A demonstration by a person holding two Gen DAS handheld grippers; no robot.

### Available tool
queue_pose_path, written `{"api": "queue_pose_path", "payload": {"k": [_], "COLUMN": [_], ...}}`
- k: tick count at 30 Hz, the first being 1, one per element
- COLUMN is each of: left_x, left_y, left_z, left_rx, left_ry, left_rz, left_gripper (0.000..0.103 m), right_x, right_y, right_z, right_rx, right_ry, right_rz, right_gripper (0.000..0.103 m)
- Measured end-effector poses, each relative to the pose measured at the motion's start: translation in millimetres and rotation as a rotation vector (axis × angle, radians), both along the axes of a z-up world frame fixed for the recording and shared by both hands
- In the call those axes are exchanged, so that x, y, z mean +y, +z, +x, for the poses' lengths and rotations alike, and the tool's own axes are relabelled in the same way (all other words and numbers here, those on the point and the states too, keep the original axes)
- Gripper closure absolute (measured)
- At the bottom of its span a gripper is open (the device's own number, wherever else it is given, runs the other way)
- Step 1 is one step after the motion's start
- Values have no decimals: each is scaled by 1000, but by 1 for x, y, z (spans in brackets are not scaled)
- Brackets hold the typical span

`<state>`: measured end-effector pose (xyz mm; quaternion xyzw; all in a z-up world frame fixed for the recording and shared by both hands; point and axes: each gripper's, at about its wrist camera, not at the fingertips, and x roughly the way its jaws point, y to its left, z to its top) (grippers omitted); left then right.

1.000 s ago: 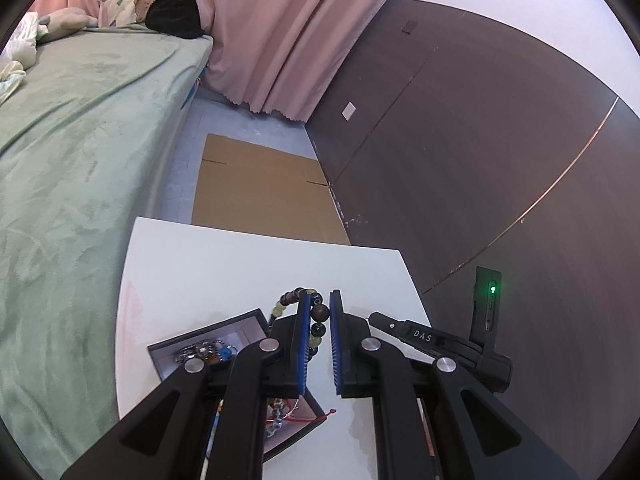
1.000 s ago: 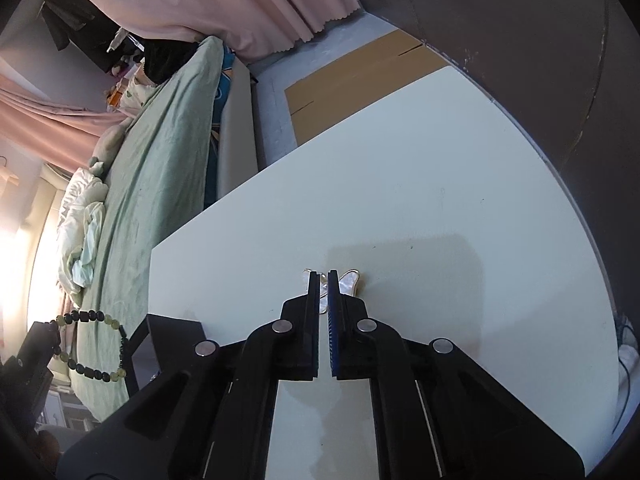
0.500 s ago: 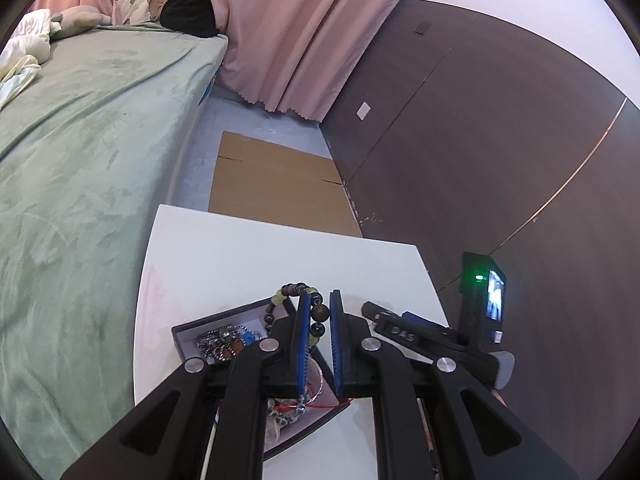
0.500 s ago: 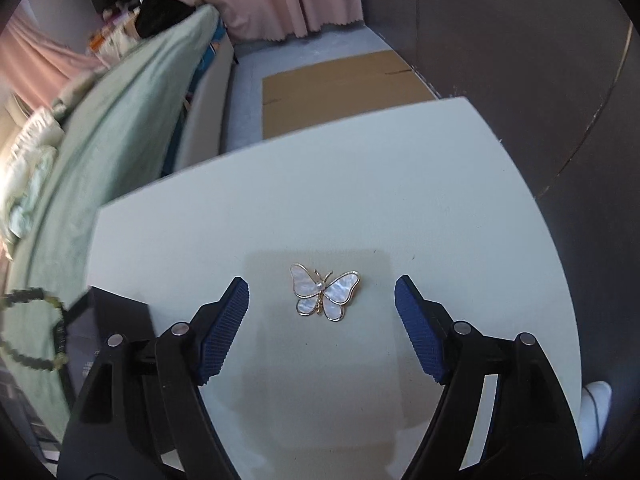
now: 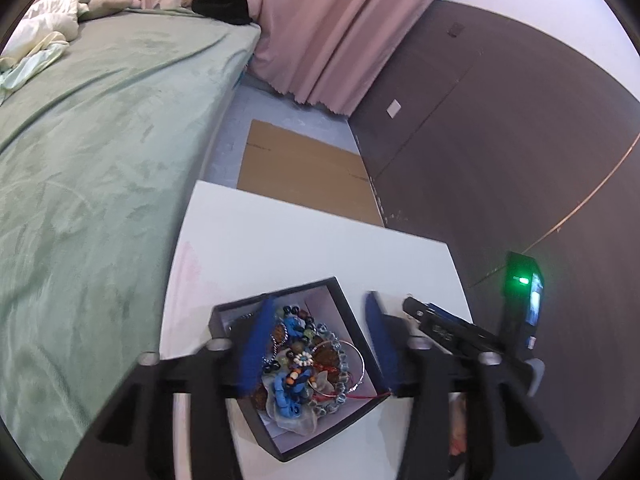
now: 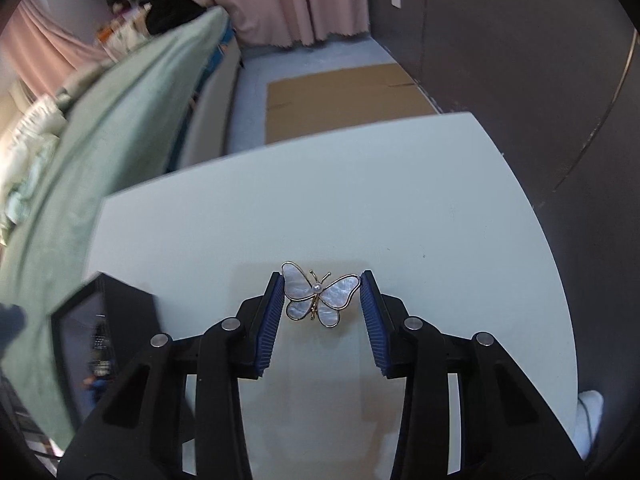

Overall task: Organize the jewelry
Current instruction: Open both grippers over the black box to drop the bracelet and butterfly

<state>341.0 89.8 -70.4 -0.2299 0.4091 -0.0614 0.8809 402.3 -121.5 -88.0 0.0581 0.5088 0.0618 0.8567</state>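
In the left wrist view my left gripper [image 5: 318, 340] is open above a black jewelry box [image 5: 336, 284] on the white table [image 5: 280, 236]. The box holds a heap of beaded bracelets [image 5: 304, 356] and a silver bangle. In the right wrist view my right gripper [image 6: 322, 312] is open around a pearly butterfly brooch [image 6: 320, 294] with a gold rim, which lies flat on the table [image 6: 320, 200]. The left pad [image 6: 272, 312] is at the brooch's wing; the right pad stands just off it. The box shows at the left edge [image 6: 100, 332].
A green-covered bed [image 5: 80, 160] runs along the table's left side. Flat cardboard [image 5: 304, 168] lies on the floor beyond the table. A dark wall panel [image 5: 500, 140] is on the right. The other gripper's body with a green light [image 5: 520, 280] is at the right.
My left gripper has opened and the dark bead bracelet is no longer between its pads. My right gripper opened wide, then moved forward and narrowed around the brooch.
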Motion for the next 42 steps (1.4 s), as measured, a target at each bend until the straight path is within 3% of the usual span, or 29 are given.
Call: {"api": "queue_pose_path", "payload": {"k": [4, 6, 8, 12, 26, 31, 35, 37, 42], "left_x": [4, 7, 11, 20, 27, 39, 46, 46, 42], "left_y": [0, 0, 1, 6, 6, 14, 20, 23, 33], "left_z": [-1, -3, -5, -11, -10, -18, -31, -37, -53], "left_rx": [2, 3, -9, -41, -60, -71, -70, -71, -73], "left_ry": [16, 32, 51, 85, 113, 146, 160, 159, 137], "left_rz": [-1, -4, -4, 5, 49, 62, 61, 65, 68], "left_gripper": [54, 45, 27, 8, 9, 9, 9, 9, 9], "right_x": [-1, 2, 8, 27, 72, 67, 52, 45, 29], "right_y": [20, 29, 37, 51, 61, 64, 71, 75, 87], "right_z": [-6, -7, -11, -19, -31, -34, -42, -49, -65], "right_rx": [-43, -65, -92, -130, -123, -105, -111, -115, -133], "right_ry": [35, 60, 90, 153, 341, 339, 317, 311, 284], "right_rz": [124, 165, 195, 243, 379, 446, 465, 461, 426], "right_gripper": [63, 63, 63, 63, 63, 31, 31, 21, 17]}}
